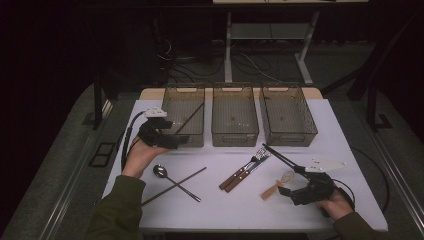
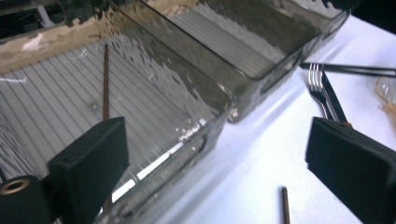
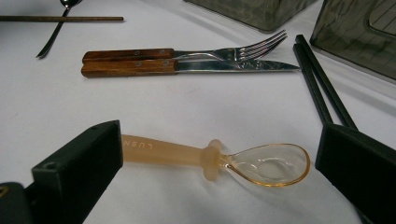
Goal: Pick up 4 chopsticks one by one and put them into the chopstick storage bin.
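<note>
Jaws of my left gripper (image 1: 172, 136) wide apart, nothing held, at near wall of left bin (image 1: 184, 131); brown chopstick (image 2: 105, 79) lies inside it. My right gripper (image 1: 289, 192) gapes wide around amber spoon (image 3: 219, 160) lying flat on table (image 1: 225, 200), not touching. Fork (image 3: 187, 52), knife (image 3: 177, 66), black chopsticks (image 3: 322, 86) near.

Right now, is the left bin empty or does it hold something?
Not empty: one brown chopstick lies in the left bin, slanting across its ribbed floor. I see nothing else inside.
</note>
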`<state>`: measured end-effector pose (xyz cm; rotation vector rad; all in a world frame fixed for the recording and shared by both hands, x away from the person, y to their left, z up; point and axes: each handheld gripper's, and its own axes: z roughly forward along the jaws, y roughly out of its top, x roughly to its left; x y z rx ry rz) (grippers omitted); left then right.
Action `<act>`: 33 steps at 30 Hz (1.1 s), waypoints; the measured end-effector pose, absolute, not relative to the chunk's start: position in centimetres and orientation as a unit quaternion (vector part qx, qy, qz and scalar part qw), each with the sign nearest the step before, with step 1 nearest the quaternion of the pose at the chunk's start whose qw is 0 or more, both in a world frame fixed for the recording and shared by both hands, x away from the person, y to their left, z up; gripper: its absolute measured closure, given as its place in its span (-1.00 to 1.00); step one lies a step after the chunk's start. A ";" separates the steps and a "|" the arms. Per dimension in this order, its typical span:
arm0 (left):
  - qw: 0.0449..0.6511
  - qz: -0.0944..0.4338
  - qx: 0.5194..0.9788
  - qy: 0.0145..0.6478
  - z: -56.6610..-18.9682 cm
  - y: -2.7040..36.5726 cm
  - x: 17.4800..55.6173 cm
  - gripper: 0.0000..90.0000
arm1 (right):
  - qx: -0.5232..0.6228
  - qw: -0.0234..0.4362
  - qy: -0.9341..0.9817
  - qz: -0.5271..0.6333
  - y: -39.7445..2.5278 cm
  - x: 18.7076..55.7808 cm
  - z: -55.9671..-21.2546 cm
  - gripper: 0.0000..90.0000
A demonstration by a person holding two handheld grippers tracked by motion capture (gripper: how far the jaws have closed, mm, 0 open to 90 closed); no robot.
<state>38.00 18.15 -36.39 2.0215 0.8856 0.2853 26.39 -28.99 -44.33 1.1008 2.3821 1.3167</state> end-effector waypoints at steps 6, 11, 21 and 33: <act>0.445 0.123 0.815 0.349 -36.8 18.4 36.4 -1.00 | 0.373 0.102 0.807 0.446 -29.0 26.4 -44.3 -0.99; 0.451 0.127 0.814 0.343 -37.3 18.8 35.0 -1.00 | 0.373 0.103 0.807 0.446 -29.0 26.4 -44.3 -0.99; 0.457 0.133 0.816 0.329 -38.2 19.6 32.0 -1.00 | 0.373 0.104 0.807 0.445 -29.0 26.2 -44.2 -0.99; 0.449 0.131 0.823 0.321 -40.1 20.5 29.2 -0.86 | 0.363 0.110 0.807 0.453 -28.9 26.5 -44.1 -0.99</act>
